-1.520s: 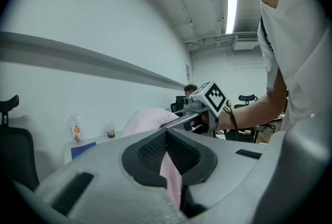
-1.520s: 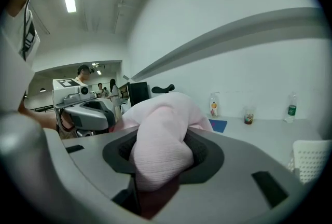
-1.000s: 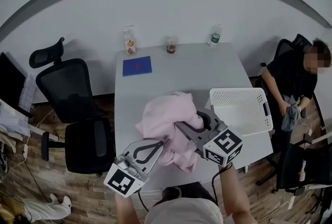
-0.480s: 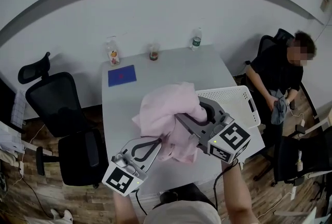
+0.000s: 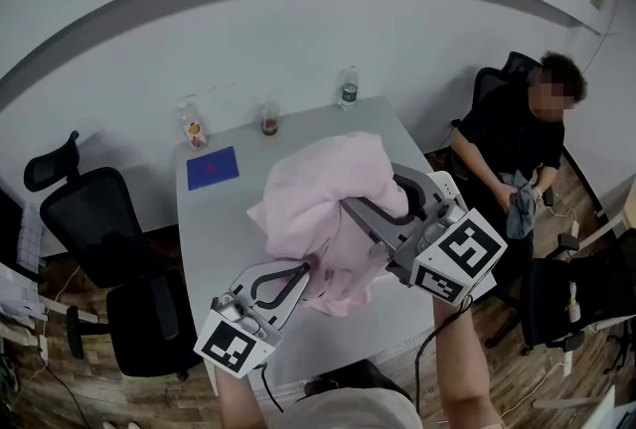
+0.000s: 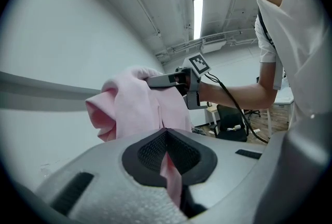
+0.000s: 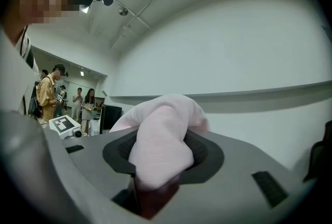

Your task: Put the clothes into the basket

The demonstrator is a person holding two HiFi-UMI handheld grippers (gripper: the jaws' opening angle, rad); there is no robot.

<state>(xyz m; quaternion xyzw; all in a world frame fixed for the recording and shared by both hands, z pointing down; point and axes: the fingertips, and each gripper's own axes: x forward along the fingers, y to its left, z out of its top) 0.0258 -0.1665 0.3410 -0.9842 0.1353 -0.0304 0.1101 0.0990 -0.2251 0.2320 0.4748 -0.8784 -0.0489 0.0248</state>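
Note:
A pink garment (image 5: pixel 323 209) hangs bunched in the air over the white table (image 5: pixel 214 238), held by both grippers. My left gripper (image 5: pixel 308 270) is shut on a lower fold; in the left gripper view a thin strip of pink cloth (image 6: pixel 170 171) is pinched in the jaws. My right gripper (image 5: pixel 350 211) is shut on the upper part, and a thick pink wad (image 7: pixel 158 150) fills its jaws. The right gripper (image 6: pixel 174 80) also shows in the left gripper view, at the top of the garment (image 6: pixel 132 109). The white basket is almost wholly hidden behind the right gripper and cloth.
On the table's far end lie a blue mat (image 5: pixel 213 168), a small bottle (image 5: pixel 192 129), a cup (image 5: pixel 269 120) and a water bottle (image 5: pixel 348 87). Black office chairs (image 5: pixel 109 228) stand at the left. A seated person (image 5: pixel 512 144) is at the right.
Both grippers have risen and shifted right with the pink garment, which now hangs higher above the table and covers the basket that showed earlier.

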